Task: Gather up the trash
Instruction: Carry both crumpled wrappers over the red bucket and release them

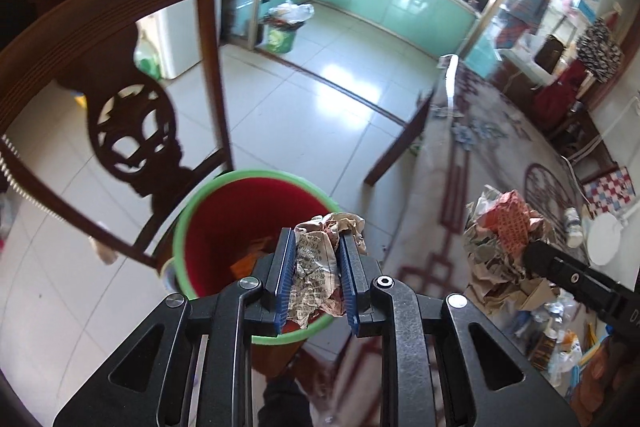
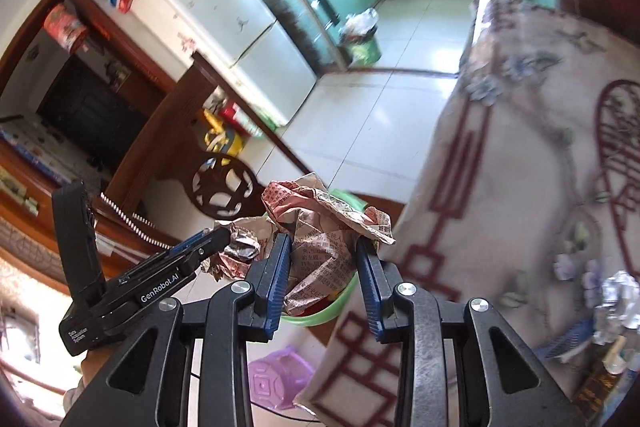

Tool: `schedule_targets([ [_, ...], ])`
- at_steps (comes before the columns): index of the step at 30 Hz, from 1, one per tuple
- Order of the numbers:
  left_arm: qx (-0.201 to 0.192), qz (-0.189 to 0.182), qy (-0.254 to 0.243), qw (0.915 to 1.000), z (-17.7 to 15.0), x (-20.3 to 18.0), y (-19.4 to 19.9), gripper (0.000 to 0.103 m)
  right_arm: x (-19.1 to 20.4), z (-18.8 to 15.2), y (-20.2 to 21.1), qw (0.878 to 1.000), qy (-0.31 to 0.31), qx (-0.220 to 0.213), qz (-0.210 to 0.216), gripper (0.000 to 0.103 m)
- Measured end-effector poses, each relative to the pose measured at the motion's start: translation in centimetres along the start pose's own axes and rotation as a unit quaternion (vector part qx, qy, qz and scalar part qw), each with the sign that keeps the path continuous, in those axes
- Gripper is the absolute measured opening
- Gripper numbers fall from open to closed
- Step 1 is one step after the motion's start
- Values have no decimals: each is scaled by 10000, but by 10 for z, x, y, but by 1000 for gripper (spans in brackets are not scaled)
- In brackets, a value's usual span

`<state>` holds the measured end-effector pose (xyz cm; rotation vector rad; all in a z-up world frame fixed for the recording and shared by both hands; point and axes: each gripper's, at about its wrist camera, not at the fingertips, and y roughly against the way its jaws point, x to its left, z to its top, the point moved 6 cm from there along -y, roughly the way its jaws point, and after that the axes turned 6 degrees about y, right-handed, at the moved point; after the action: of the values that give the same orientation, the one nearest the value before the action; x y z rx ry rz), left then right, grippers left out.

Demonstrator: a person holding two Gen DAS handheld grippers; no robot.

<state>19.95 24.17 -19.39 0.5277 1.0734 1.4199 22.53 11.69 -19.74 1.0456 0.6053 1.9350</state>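
My left gripper [image 1: 316, 247] is shut on a crumpled newspaper wad [image 1: 320, 263], hanging over the red bin with a green rim [image 1: 240, 179] on the floor. My right gripper [image 2: 323, 255] is shut on a second, larger crumpled newspaper ball [image 2: 320, 247]; that ball [image 1: 508, 239] also shows at the right of the left wrist view, above the table's edge. In the right wrist view the left gripper [image 2: 224, 241] comes in from the left with its wad [image 2: 240, 247], and the bin's green rim [image 2: 320, 315] shows below my paper.
A dark carved wooden chair [image 1: 132, 123] stands right behind the bin. The table with a patterned cloth [image 2: 520, 167] fills the right side, with bottles and packets [image 1: 560, 339] on it. A purple stool [image 2: 276, 379] sits below. Another bin with bags [image 1: 284, 27] stands by the kitchen door.
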Motion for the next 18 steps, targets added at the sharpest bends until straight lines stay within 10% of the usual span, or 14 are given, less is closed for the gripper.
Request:
schedule_targets([
  [13,151,231,454,9986,4,58,-23,26,25,2,-91,9984,316,475,-33,32],
  [18,24,228,402,9989,14,61,-26,76,34,11,-98,9991,307,303,-35,38],
])
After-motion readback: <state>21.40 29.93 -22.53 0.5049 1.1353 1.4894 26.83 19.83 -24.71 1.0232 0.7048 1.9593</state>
